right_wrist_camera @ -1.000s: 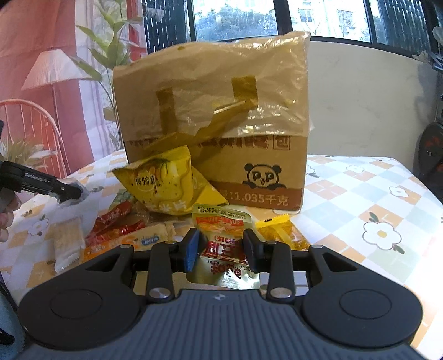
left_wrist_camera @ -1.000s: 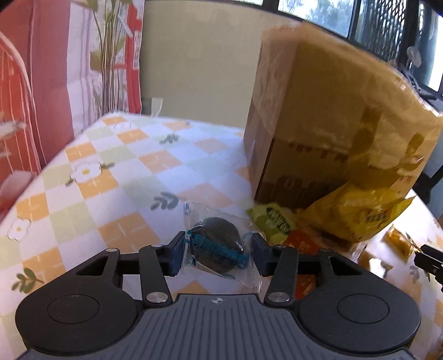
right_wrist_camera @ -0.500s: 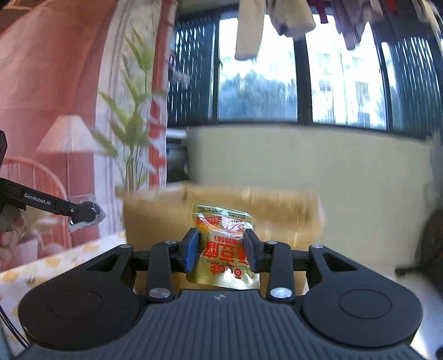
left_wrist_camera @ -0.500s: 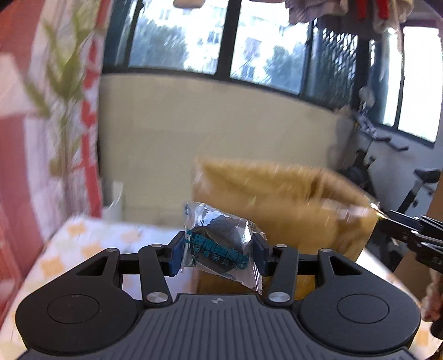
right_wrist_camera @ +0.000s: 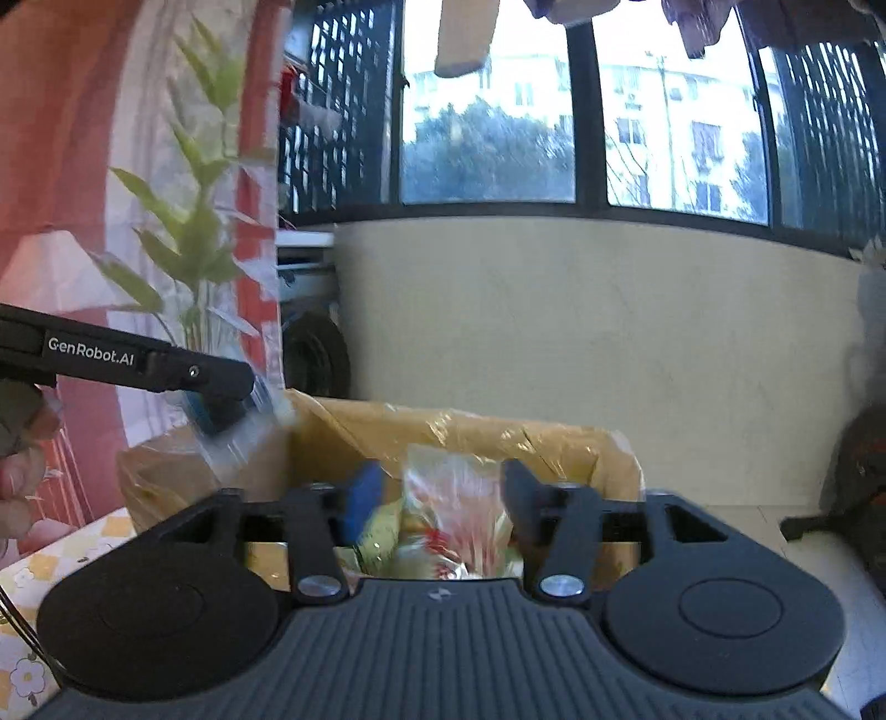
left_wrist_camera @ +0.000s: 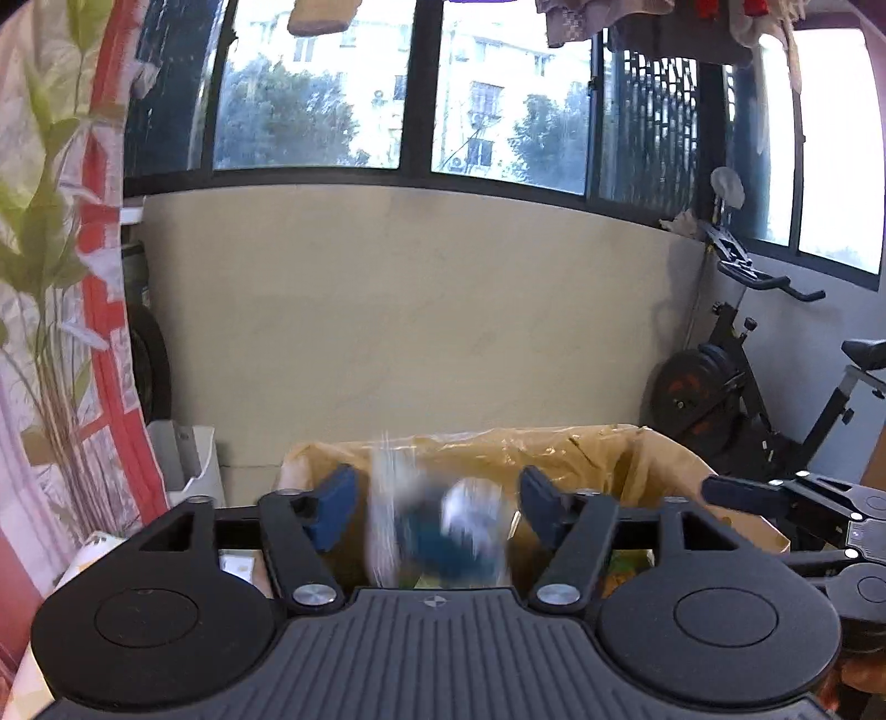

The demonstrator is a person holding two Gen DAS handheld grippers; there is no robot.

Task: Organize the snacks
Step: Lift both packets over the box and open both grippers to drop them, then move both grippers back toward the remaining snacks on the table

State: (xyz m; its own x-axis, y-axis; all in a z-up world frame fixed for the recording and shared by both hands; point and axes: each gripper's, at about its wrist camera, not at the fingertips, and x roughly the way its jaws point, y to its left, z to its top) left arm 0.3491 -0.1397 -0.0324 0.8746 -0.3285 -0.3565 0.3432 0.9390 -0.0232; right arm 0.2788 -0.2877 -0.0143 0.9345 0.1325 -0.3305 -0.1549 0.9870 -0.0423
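Windows and a beige wall fill our view above the open brown cardboard box. Both hand-held grippers, left and right, are spread, their blurred clear blue-printed packet and red-and-gold packet dropping lower centre; either may catch the rim.

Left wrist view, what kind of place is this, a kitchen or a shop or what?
Probably an enclosed home balcony or sunroom: an exercise bike in the corner, laundry hanging above wide windows, and a table with a flower-print cloth.
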